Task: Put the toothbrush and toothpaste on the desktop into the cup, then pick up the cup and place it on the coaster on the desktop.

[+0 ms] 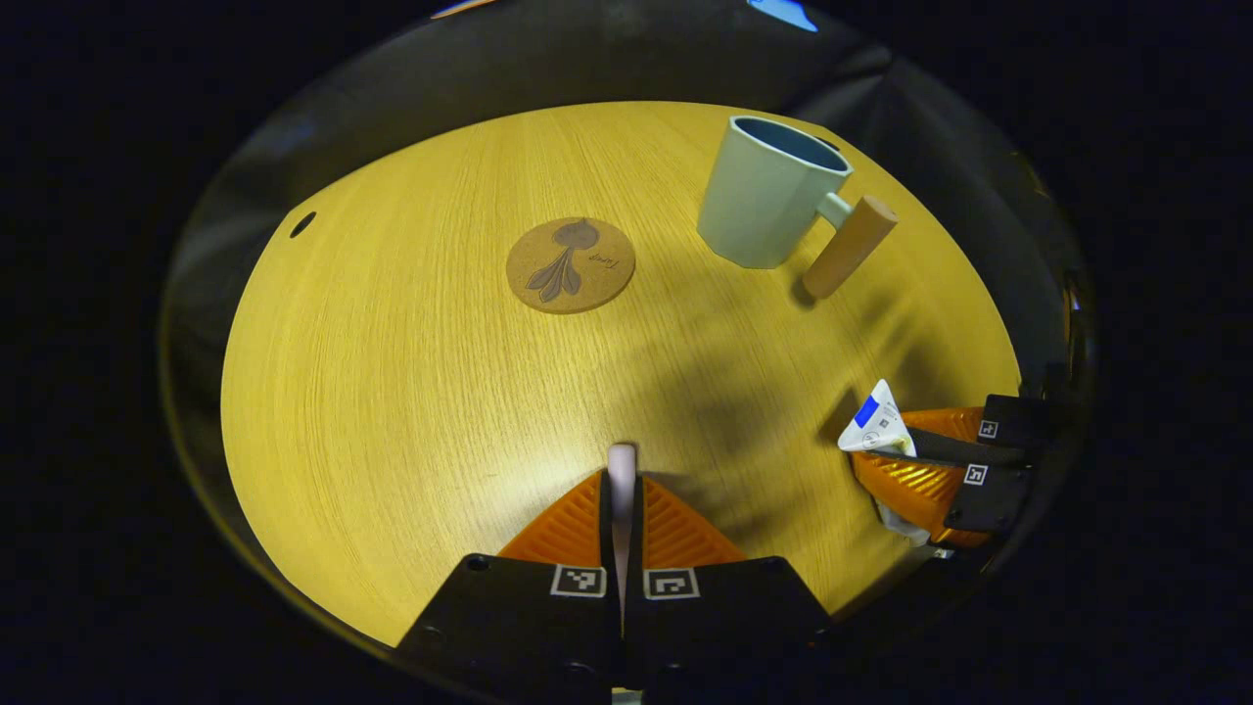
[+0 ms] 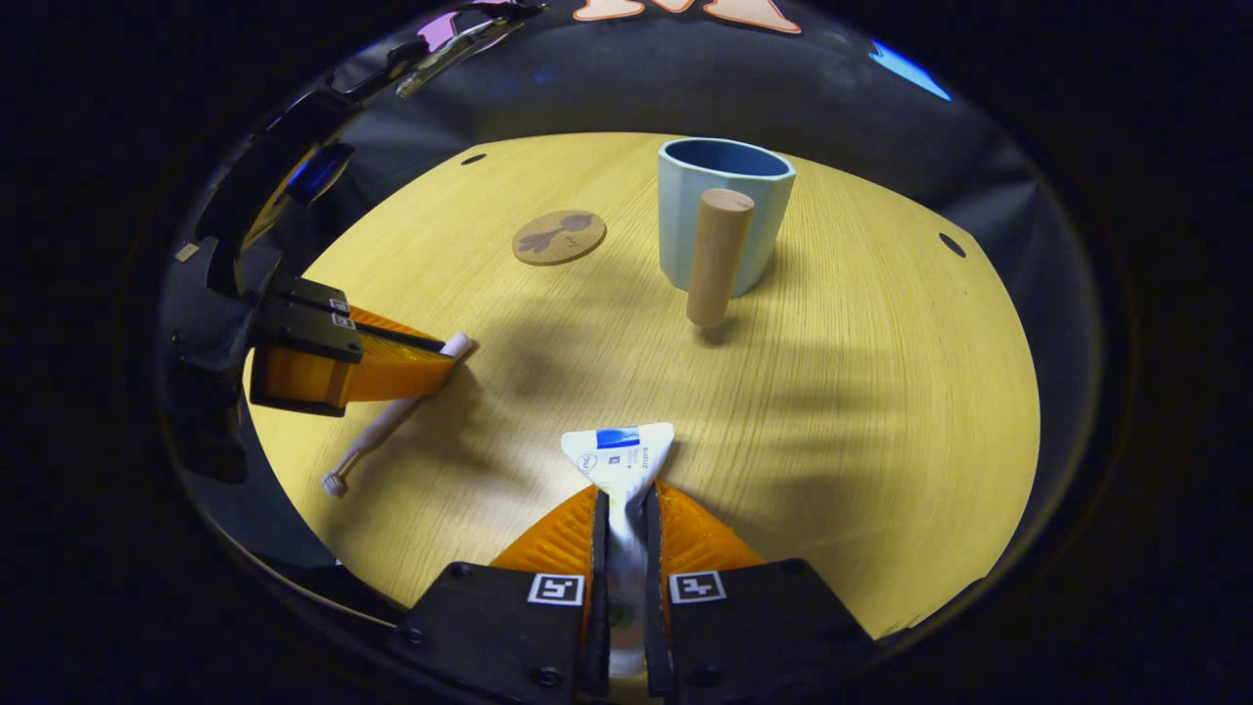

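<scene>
Pale blue cup (image 2: pixel 724 211) stands far on the desk (image 2: pixel 881 411), empty, coaster (image 2: pixel 559 237) to its left. Right gripper (image 2: pixel 626 504) clenches the toothpaste (image 2: pixel 620 455), left gripper (image 1: pixel 622 490) the toothbrush (image 2: pixel 392 416), both raised for loading.

My gripper fingers (image 1: pixel 573 524) are ribbed orange on black bodies with black-and-white square markers. Cup (image 2: pixel 724 211) pale blue-green, darker blue inside, tan wooden handle (image 2: pixel 718 257); coaster (image 1: pixel 571 264) cork-brown with dark plant print. Toothpaste (image 2: pixel 620 455) white with blue band, toothbrush (image 2: pixel 392 416) white, desktop (image 1: pixel 392 392) light woodgrain.
</scene>
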The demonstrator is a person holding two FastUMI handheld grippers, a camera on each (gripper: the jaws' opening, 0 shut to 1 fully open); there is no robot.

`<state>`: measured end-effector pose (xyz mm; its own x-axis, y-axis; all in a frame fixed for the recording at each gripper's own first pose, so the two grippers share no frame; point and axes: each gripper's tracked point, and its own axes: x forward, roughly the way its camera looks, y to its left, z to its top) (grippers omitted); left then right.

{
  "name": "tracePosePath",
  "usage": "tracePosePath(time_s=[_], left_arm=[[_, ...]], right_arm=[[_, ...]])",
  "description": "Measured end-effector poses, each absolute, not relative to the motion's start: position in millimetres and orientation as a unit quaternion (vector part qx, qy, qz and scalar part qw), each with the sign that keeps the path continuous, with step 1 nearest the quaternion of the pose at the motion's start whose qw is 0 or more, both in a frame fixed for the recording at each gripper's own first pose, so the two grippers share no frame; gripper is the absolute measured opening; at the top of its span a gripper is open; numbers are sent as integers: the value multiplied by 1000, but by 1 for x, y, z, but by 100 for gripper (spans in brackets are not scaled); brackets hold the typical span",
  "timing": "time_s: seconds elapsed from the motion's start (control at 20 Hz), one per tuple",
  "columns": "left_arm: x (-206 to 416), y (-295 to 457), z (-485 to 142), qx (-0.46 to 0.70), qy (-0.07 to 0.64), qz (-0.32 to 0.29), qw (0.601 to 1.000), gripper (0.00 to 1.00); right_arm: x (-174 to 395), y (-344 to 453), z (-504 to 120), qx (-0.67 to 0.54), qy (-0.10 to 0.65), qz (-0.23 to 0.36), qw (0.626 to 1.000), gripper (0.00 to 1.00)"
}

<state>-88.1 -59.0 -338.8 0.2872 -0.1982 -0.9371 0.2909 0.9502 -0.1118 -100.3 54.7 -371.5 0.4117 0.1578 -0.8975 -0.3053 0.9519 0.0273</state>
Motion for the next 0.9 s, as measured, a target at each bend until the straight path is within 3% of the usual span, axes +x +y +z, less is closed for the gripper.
tracePosePath(time_s=[0.55, 0.9], left_arm=[[-94, -49, -321, -3, 540, -141, 830, 0], [-101, -49, -293, -36, 516, -133, 845, 0]], right_arm=[[-96, 56, -359, 2, 524, 150, 838, 14], [-65, 63, -291, 56, 449, 172, 875, 15]])
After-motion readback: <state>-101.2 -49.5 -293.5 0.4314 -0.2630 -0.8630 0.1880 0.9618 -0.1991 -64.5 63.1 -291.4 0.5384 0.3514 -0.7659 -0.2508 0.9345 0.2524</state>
